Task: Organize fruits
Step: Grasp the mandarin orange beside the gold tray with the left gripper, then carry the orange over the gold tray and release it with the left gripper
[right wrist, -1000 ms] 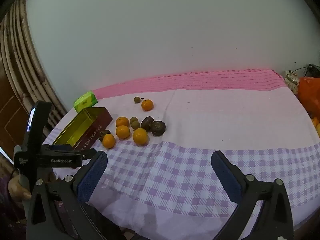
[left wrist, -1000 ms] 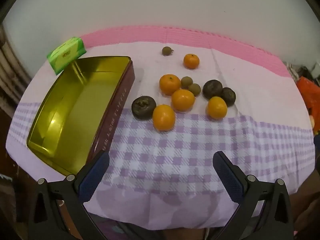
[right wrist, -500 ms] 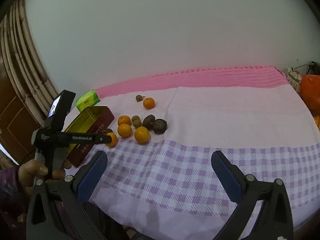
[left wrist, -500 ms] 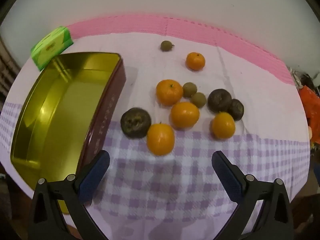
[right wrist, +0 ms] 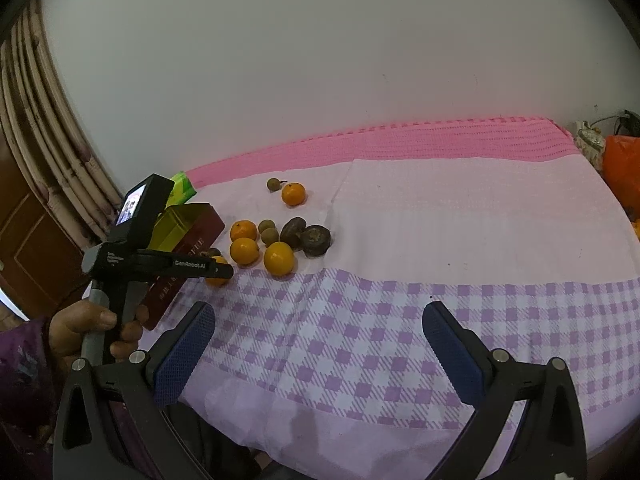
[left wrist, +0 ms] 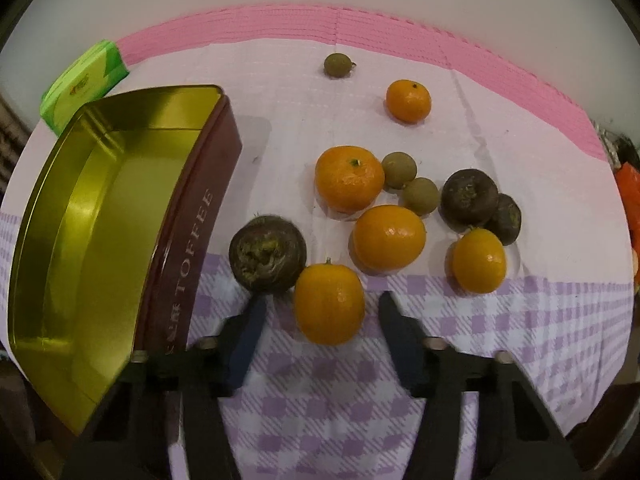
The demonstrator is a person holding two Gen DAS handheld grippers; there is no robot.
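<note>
Several oranges, small green-brown fruits and dark brown fruits lie in a cluster on the cloth. My left gripper (left wrist: 322,308) is open, its jaws on either side of the nearest orange (left wrist: 329,304), not touching it. A dark brown fruit (left wrist: 267,254) sits just left of that orange, at the left finger's tip. An open gold-lined toffee tin (left wrist: 96,216) stands to the left. My right gripper (right wrist: 318,316) is open and empty, over the checked cloth well in front of the fruit cluster (right wrist: 276,240). The left gripper (right wrist: 216,270) shows in the right wrist view.
A green packet (left wrist: 82,80) lies behind the tin. A lone orange (left wrist: 408,101) and a small green-brown fruit (left wrist: 337,65) sit farther back. An orange bag (right wrist: 622,168) is at the table's far right. The table's front edge is close below both grippers.
My left gripper has moved forward and down to the fruit cluster and narrowed around the nearest orange. The right gripper has barely moved.
</note>
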